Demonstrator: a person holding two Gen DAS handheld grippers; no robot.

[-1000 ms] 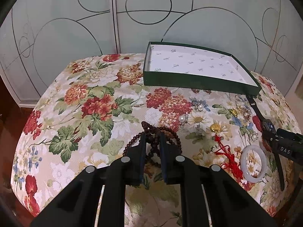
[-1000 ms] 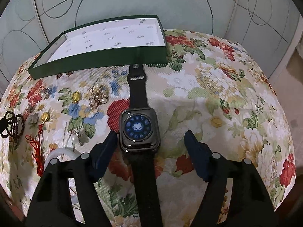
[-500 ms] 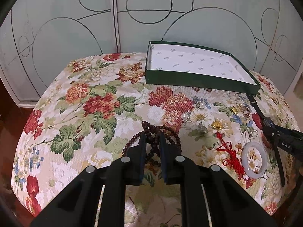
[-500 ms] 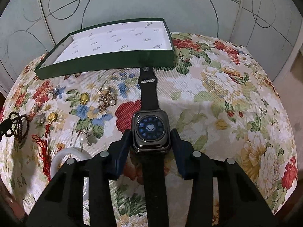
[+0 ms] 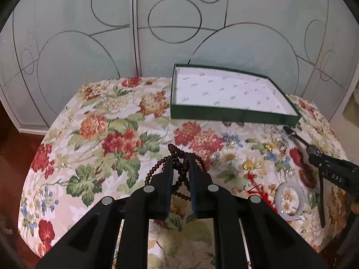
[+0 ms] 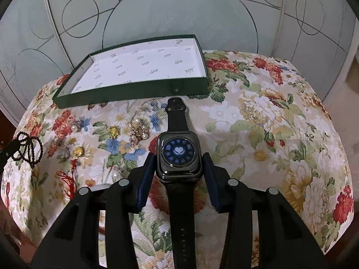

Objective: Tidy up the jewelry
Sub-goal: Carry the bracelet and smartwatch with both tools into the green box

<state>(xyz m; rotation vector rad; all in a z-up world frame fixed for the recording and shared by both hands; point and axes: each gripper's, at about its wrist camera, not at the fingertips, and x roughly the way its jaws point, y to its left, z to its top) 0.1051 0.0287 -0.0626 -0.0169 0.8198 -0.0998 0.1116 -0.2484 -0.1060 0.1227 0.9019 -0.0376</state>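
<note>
A brown bead bracelet (image 5: 175, 151) is pinched between the pads of my left gripper (image 5: 180, 160), which is shut on it just over the floral cloth. Its loops spill out on both sides of the fingers. In the right wrist view the same beads (image 6: 29, 150) show at the far left. A black smartwatch (image 6: 177, 116) with a lit blue dial lies lengthwise on the cloth. My right gripper (image 6: 178, 159) is shut on its case, one pad against each side. The green box (image 6: 134, 90), lined in white, stands open and empty behind both.
Between the two grippers lie a white bangle (image 5: 289, 198), a red tassel (image 5: 258, 186), gold beads (image 6: 113, 131) and a pearl cluster (image 6: 139, 131). The floral top (image 5: 101, 134) curves down at its edges. Frosted panels stand behind the box.
The right jaws came in from wide apart and now press on the watch case. The left gripper stays shut on the beads, hardly moved.
</note>
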